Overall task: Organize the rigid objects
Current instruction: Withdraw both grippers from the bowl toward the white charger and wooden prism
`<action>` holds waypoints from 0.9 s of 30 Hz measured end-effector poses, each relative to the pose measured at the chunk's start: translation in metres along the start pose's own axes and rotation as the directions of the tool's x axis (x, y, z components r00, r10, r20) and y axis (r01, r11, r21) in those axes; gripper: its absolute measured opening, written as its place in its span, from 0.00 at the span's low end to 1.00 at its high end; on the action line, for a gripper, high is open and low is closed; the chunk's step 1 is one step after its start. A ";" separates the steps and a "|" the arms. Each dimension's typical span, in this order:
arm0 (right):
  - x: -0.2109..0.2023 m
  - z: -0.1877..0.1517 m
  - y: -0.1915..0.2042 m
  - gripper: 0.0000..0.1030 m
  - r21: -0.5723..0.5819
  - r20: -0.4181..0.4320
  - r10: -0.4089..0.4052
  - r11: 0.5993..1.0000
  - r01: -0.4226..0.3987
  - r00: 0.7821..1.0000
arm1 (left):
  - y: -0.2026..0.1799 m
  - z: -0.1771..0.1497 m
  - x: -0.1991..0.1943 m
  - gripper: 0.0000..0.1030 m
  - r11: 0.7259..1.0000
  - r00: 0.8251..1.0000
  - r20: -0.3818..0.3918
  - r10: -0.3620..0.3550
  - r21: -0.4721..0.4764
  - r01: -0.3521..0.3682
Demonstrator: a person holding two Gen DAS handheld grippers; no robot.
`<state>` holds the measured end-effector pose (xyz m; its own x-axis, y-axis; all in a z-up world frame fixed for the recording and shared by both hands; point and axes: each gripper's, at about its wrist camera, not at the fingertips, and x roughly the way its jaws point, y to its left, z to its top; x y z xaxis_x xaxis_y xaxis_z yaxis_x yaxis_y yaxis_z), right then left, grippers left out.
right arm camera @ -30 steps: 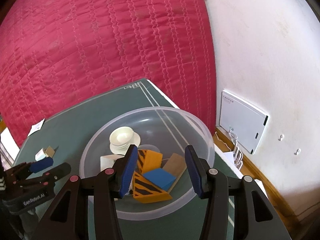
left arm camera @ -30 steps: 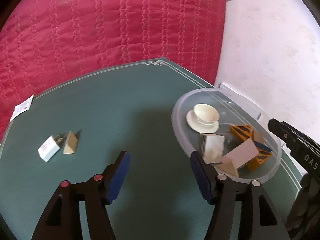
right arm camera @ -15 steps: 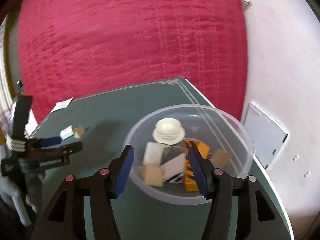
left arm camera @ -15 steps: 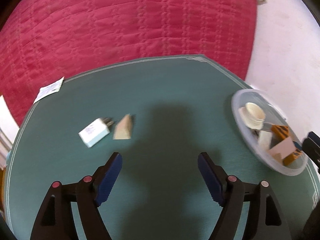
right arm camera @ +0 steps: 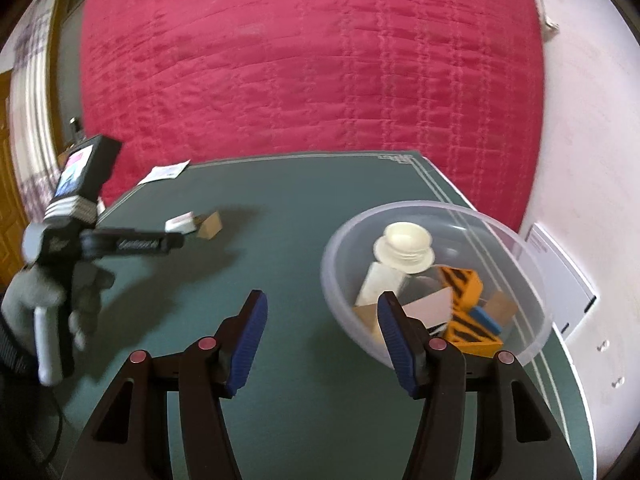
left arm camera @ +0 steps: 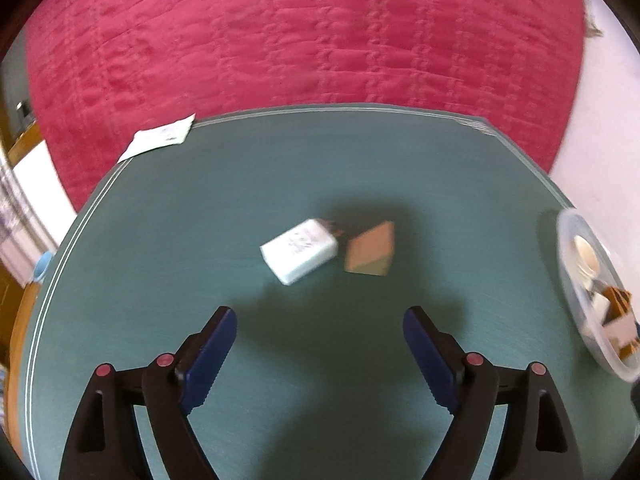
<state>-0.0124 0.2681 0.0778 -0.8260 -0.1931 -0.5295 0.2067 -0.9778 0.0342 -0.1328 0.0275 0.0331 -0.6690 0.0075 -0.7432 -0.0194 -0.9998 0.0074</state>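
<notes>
A white plug adapter (left arm camera: pixel 299 255) and a tan wooden wedge (left arm camera: pixel 370 253) lie side by side on the green table (left arm camera: pixel 200 208), just ahead of my open, empty left gripper (left arm camera: pixel 318 344). Both also show in the right wrist view, the adapter (right arm camera: pixel 182 223) and the wedge (right arm camera: pixel 212 225), with the left gripper (right arm camera: pixel 172 242) just short of them. A clear plastic bowl (right arm camera: pixel 340 248) holds a cream cup and saucer (right arm camera: pixel 404 246), orange striped blocks (right arm camera: pixel 466 282) and other blocks. My right gripper (right arm camera: pixel 322 320) is open and empty beside the bowl's left rim.
A white paper slip (left arm camera: pixel 160 140) lies at the table's far left corner. A red quilted cover (left arm camera: pixel 304 32) hangs behind the table. A white wall (right arm camera: pixel 592 160) with a white panel (right arm camera: pixel 560 272) is to the right. The bowl (left arm camera: pixel 576 300) shows at the left wrist view's right edge.
My left gripper has swung left from the bowl toward the adapter and wedge, which are now centred ahead of it. My right gripper has drawn back and left from over the bowl.
</notes>
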 end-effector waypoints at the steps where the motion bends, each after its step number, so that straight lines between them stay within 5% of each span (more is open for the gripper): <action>1: 0.000 -0.002 0.004 0.57 -0.012 -0.003 0.011 1.000 -0.011 1.000 | 0.002 0.001 0.002 0.86 1.000 1.000 -0.004 0.009 -0.007 -0.009; 8: 0.001 -0.010 0.016 0.59 -0.044 -0.026 0.041 0.998 -0.042 0.999 | 0.009 0.014 0.021 0.88 0.998 0.998 0.002 0.064 -0.011 -0.064; 27: 0.007 -0.018 0.025 0.60 -0.065 -0.073 0.068 0.995 -0.072 0.995 | 0.030 0.043 0.057 0.93 0.989 0.997 -0.032 0.076 -0.122 -0.079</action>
<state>-0.0034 0.2434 0.0595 -0.7699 -0.2525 -0.5861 0.2999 -0.9538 0.0170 -0.2031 -0.0016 0.0201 -0.6443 -0.0687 -0.7617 0.1244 -0.9921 -0.0157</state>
